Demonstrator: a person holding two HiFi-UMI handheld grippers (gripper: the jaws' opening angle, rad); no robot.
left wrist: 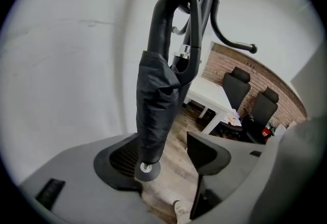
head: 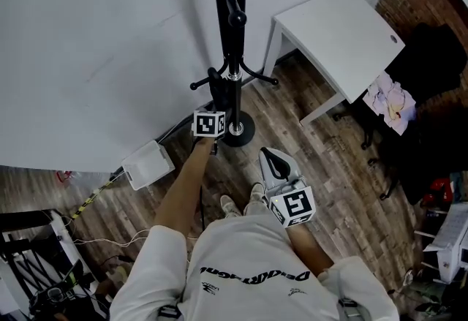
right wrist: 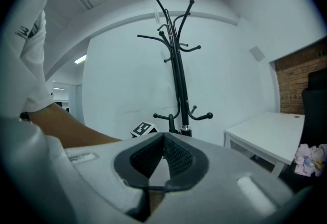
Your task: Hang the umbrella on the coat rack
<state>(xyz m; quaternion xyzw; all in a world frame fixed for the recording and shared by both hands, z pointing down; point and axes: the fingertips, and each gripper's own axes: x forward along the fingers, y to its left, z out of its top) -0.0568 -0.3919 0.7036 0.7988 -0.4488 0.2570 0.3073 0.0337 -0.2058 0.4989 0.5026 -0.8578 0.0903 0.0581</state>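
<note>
Coat rack (head: 234,56) stands close against the wall (head: 95,42), and its lower hooks (head: 265,80) jut sideways. Desk (head: 344,34) is near on the right, with bare floor (head: 300,104) between. White box (head: 148,164) lies left of the base. Umbrella (left wrist: 156,110) hangs between the spread jaws of the left hand-held gripper (left wrist: 166,159), with a gap on its right.

left gripper (left wrist: 164,156) extended forward, jaws apart; right gripper (right wrist: 162,159) held close, jaws together.
</note>
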